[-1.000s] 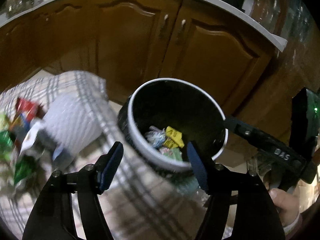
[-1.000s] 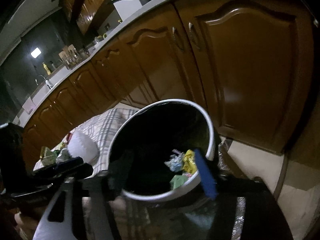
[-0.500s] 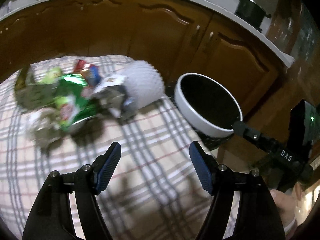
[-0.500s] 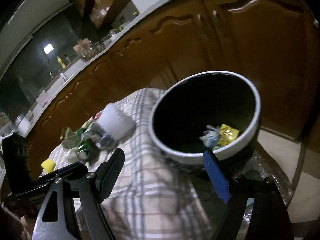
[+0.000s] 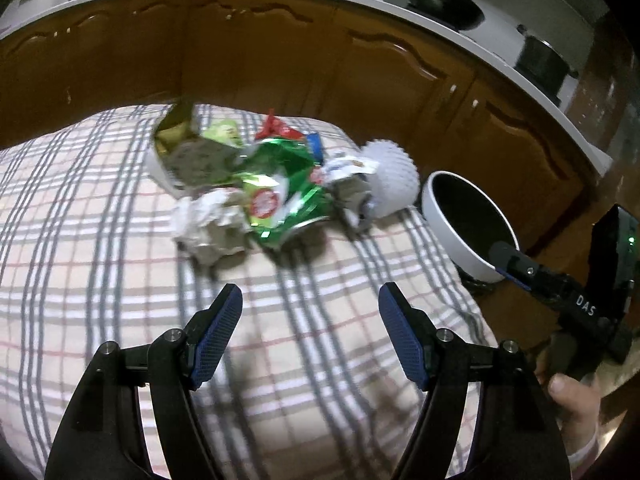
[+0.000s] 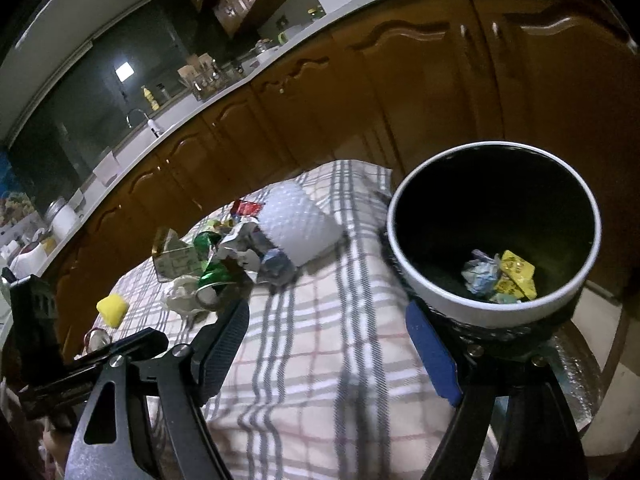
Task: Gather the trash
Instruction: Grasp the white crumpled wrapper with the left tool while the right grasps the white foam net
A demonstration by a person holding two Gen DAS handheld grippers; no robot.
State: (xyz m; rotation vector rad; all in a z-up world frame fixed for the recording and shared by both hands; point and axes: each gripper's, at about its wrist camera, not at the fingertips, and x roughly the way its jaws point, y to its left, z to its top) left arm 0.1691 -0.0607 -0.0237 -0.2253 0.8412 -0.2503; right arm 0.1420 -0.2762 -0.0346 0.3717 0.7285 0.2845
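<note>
A pile of trash lies on the plaid tablecloth point(image 5: 120, 264): a green foil wrapper point(image 5: 280, 188), crumpled white paper point(image 5: 208, 224), a torn carton point(image 5: 180, 152), a red wrapper point(image 5: 276, 130) and a white textured cup point(image 5: 394, 178) on its side. A white-rimmed black bin point(image 6: 496, 236) stands past the table's right edge with several wrappers point(image 6: 500, 276) inside. My left gripper point(image 5: 310, 332) is open and empty, short of the pile. My right gripper point(image 6: 332, 344) is open and empty, left of the bin. The pile also shows in the right wrist view point(image 6: 224, 256).
A yellow sponge point(image 6: 112, 309) lies on the cloth at the left. Brown kitchen cabinets point(image 5: 280, 68) run behind the table under a white counter with a pan point(image 5: 444, 2) and pot point(image 5: 542, 64). The bin also shows in the left wrist view point(image 5: 460, 236).
My left gripper has swung left from over the bin to face the trash pile. My right gripper has pulled back and left from the bin; both stay open.
</note>
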